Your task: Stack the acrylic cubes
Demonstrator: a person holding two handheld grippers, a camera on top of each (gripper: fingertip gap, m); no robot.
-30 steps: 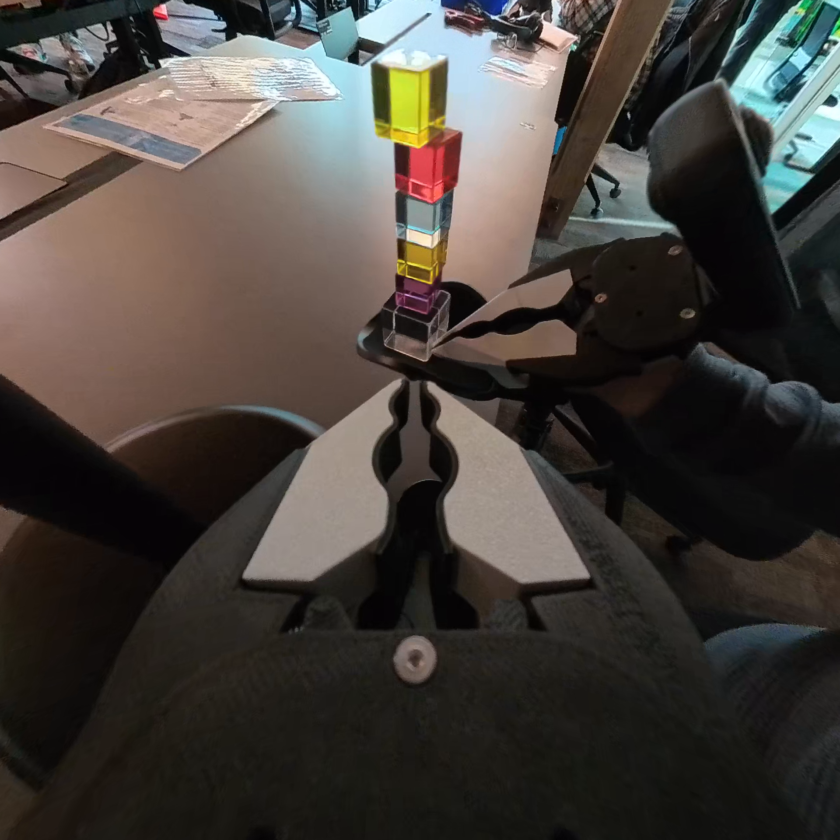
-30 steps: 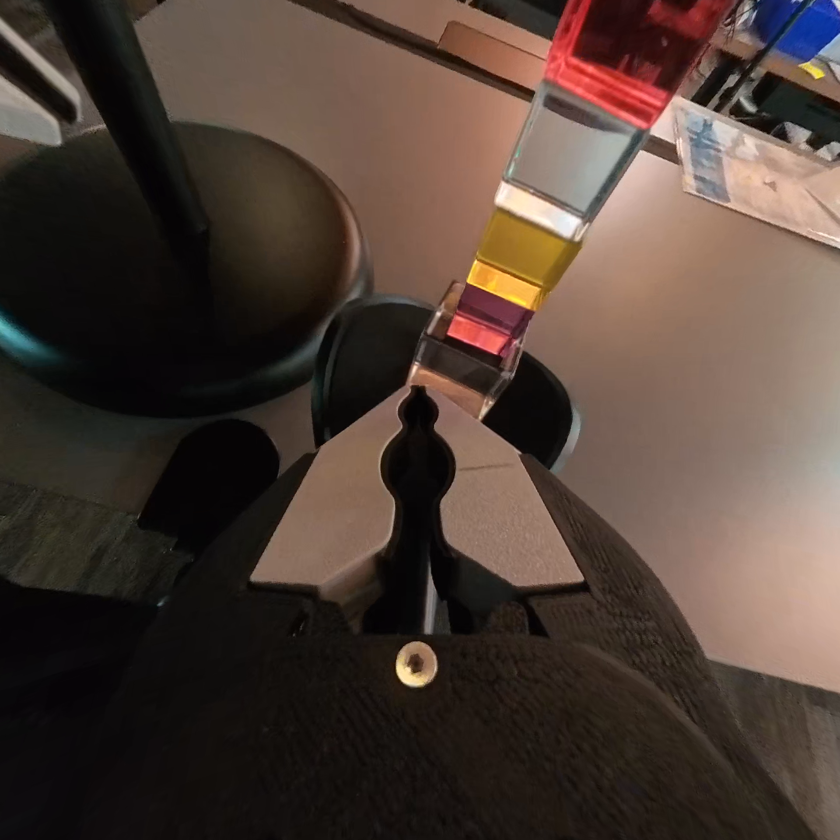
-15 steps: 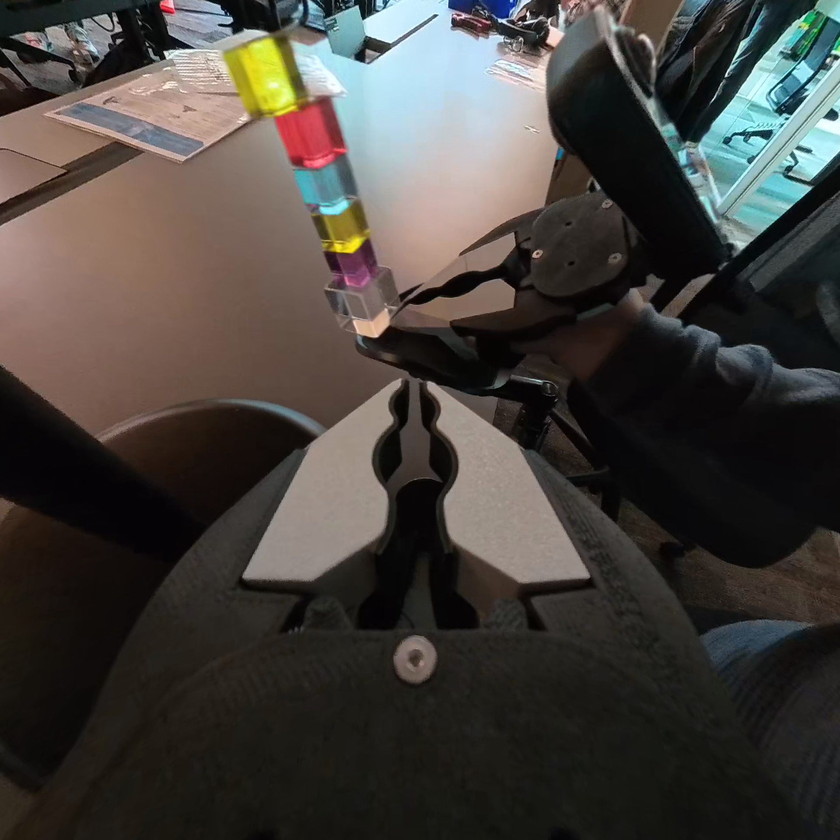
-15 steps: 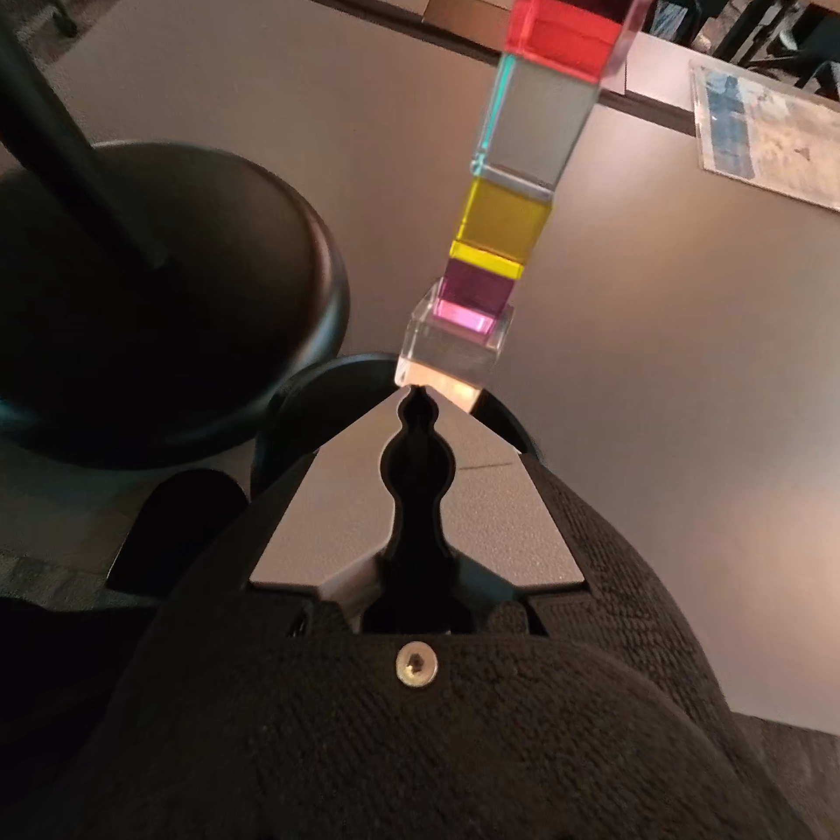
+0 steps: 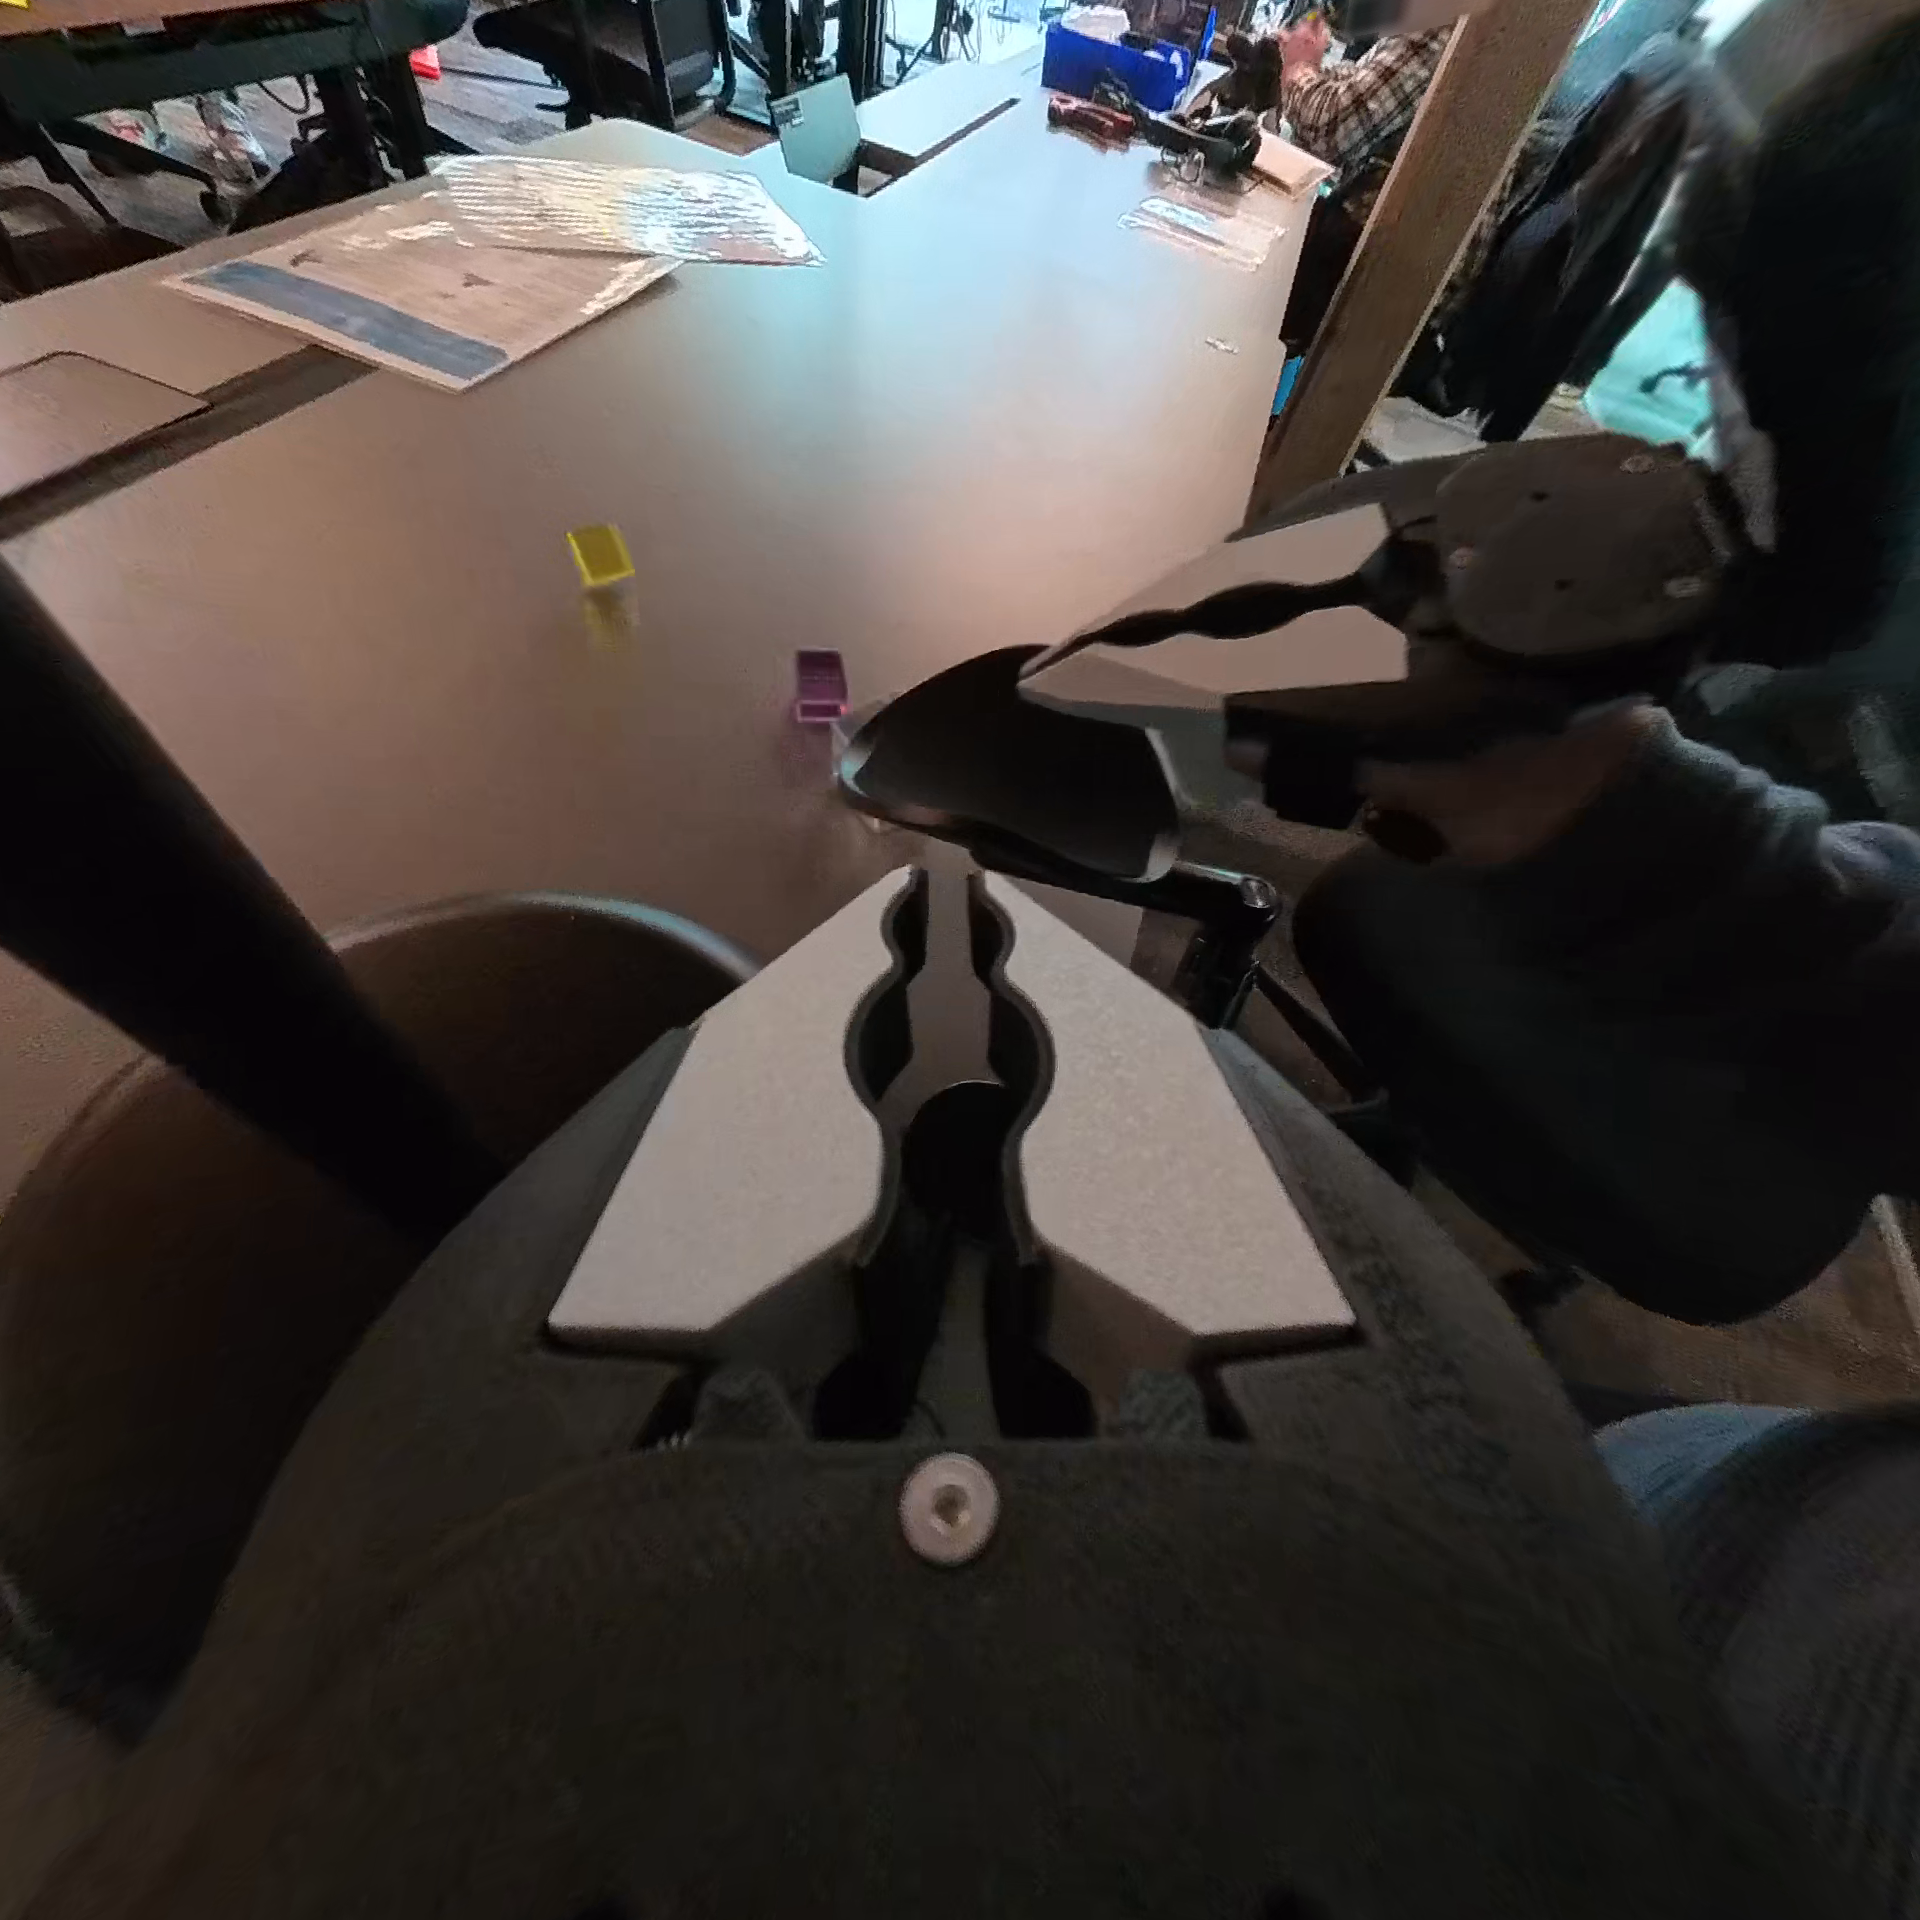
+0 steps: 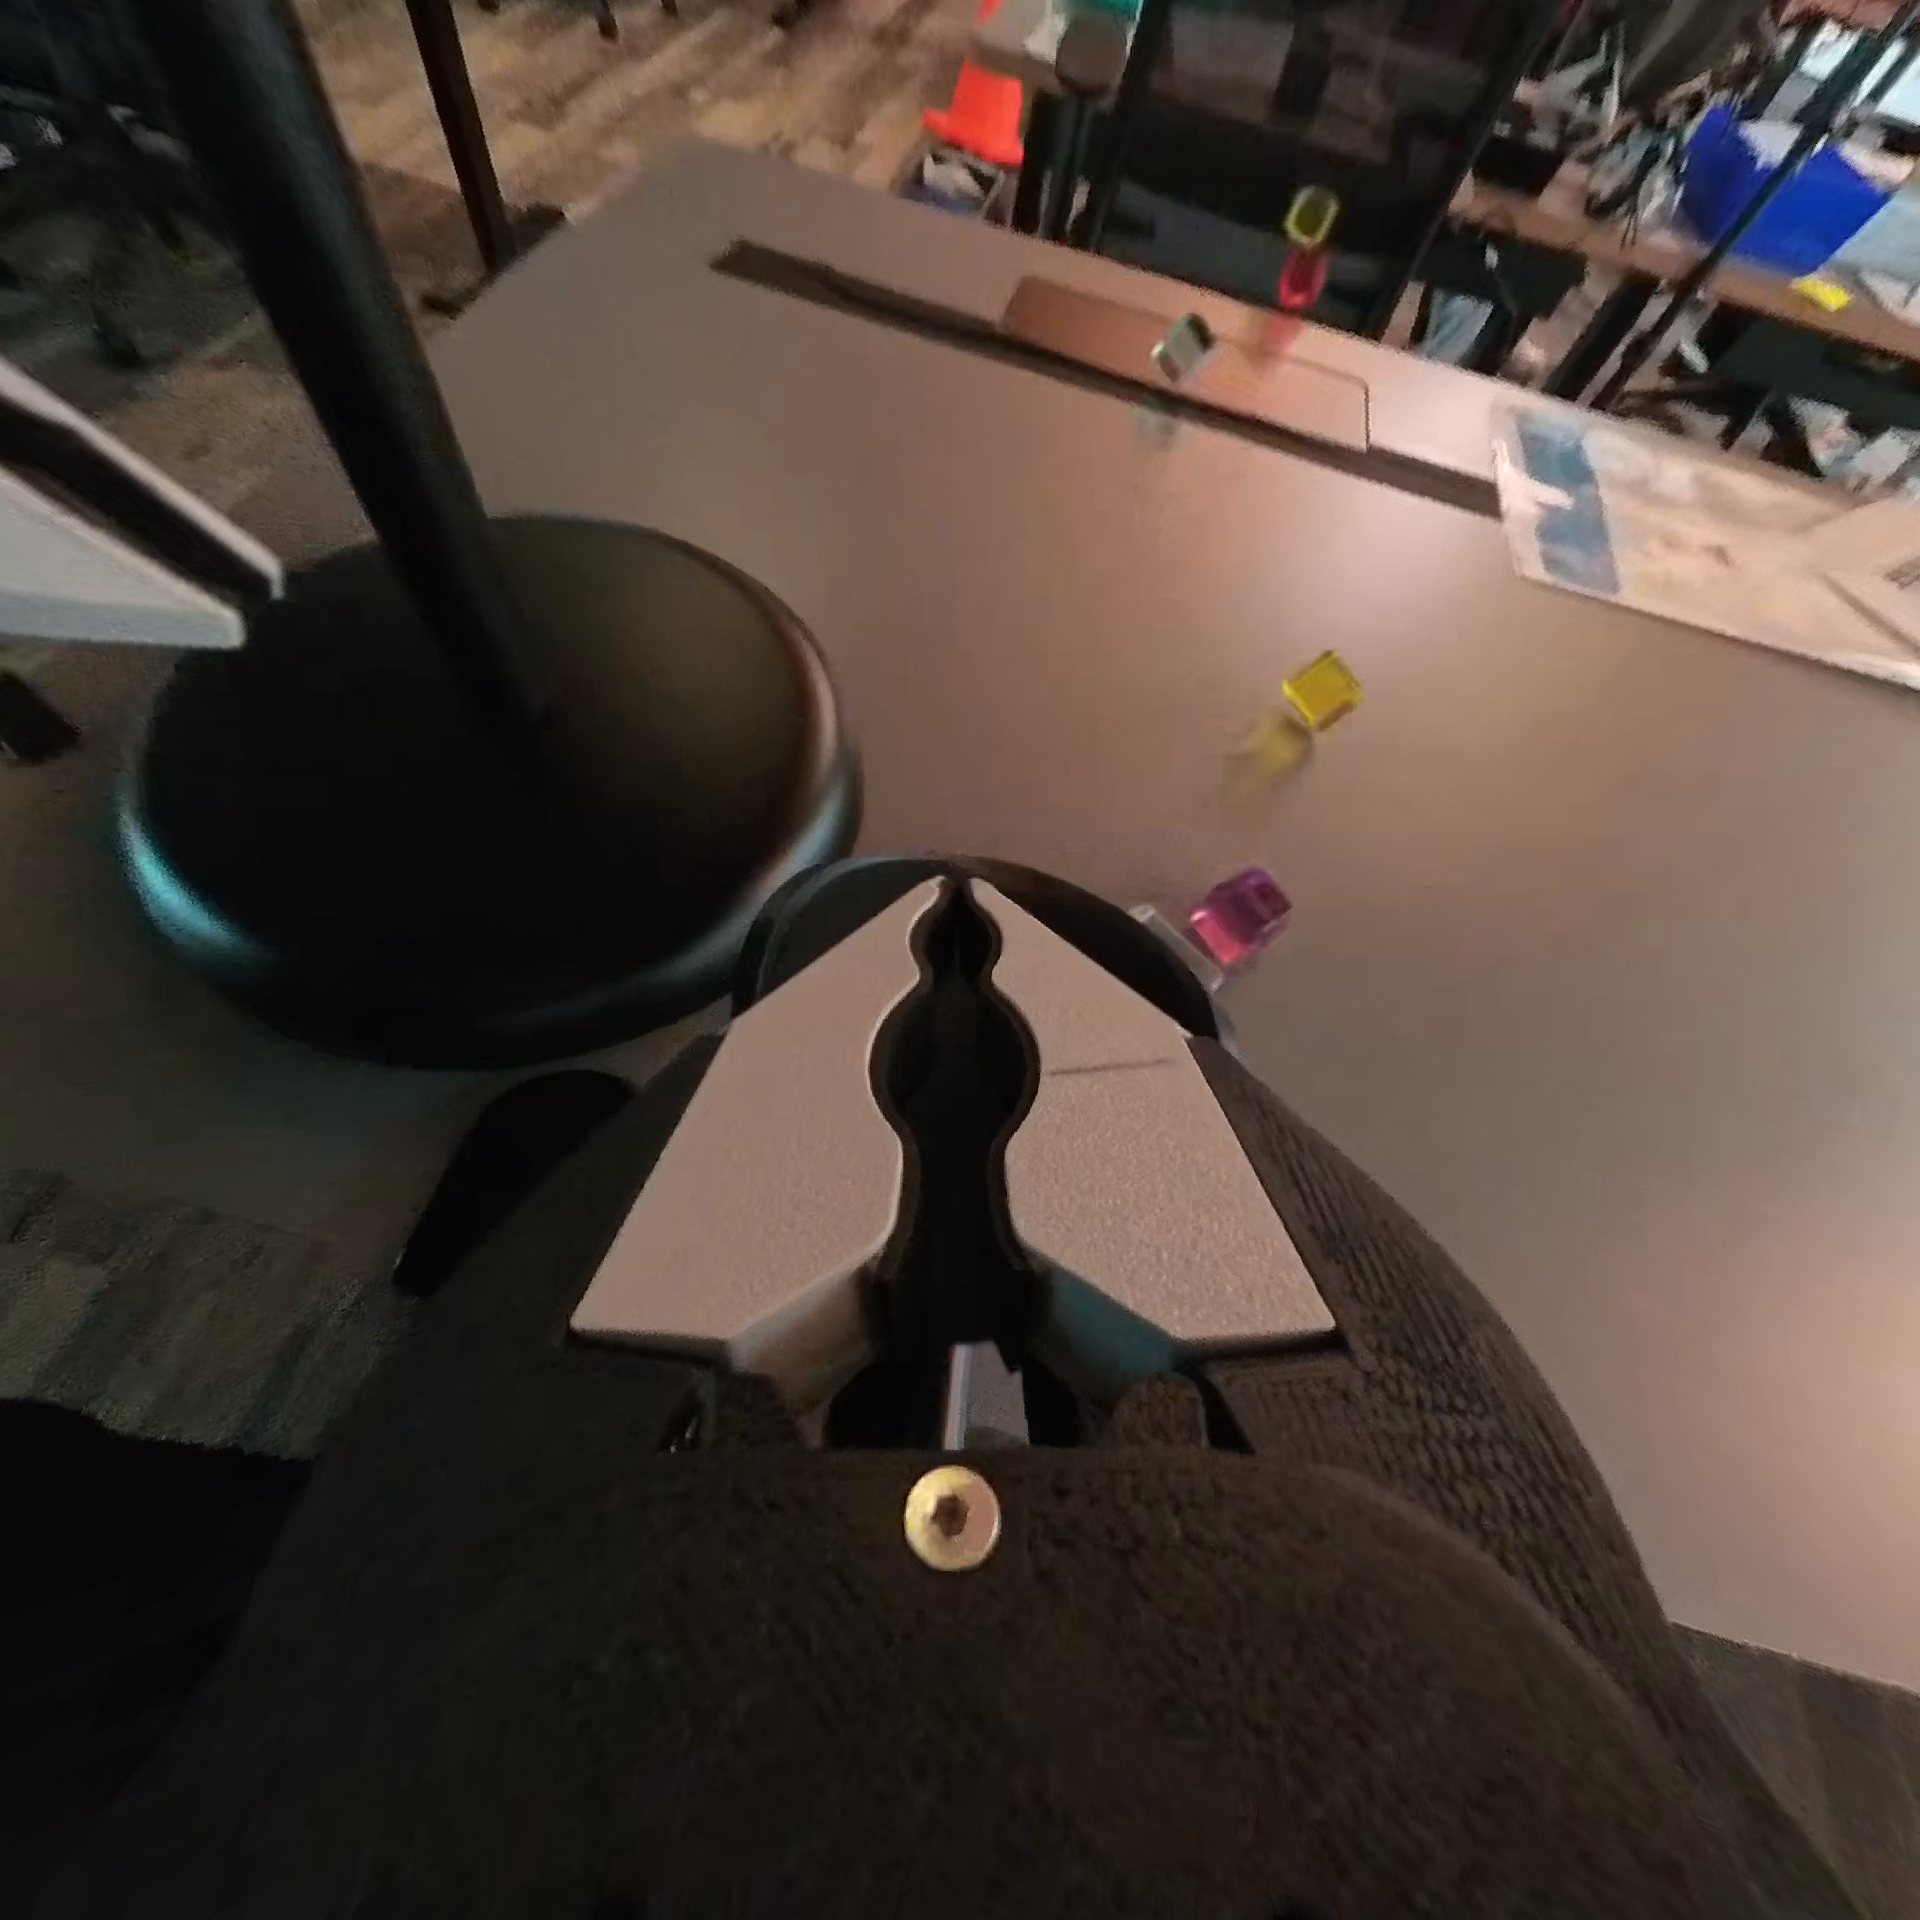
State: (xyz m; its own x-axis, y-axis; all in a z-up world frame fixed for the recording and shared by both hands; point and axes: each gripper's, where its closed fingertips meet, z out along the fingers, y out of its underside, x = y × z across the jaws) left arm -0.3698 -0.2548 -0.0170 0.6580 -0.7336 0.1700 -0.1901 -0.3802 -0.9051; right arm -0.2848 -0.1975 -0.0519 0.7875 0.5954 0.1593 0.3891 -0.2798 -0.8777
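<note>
left tongs [image 5: 940,878] slightly apart, empty, just below black disc [image 5: 997,769]; right tongs [image 6: 954,883] together over disc | purple cube [image 6: 1242,914], yellow cube [image 6: 1322,691] lie ahead-right

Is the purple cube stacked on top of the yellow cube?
No, the purple cube lies on the table by itself, apart from the yellow cube.

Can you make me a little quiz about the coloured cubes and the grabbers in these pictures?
1. True or false: the left gripper holds a cube.
2. Which is closer to the right gripper: A, the yellow cube at mid-table, or B, the purple cube?
3. Fill in: the right gripper's jaws are ___ (open or shut).
Key: 1 false; 2 B; 3 shut.
</note>
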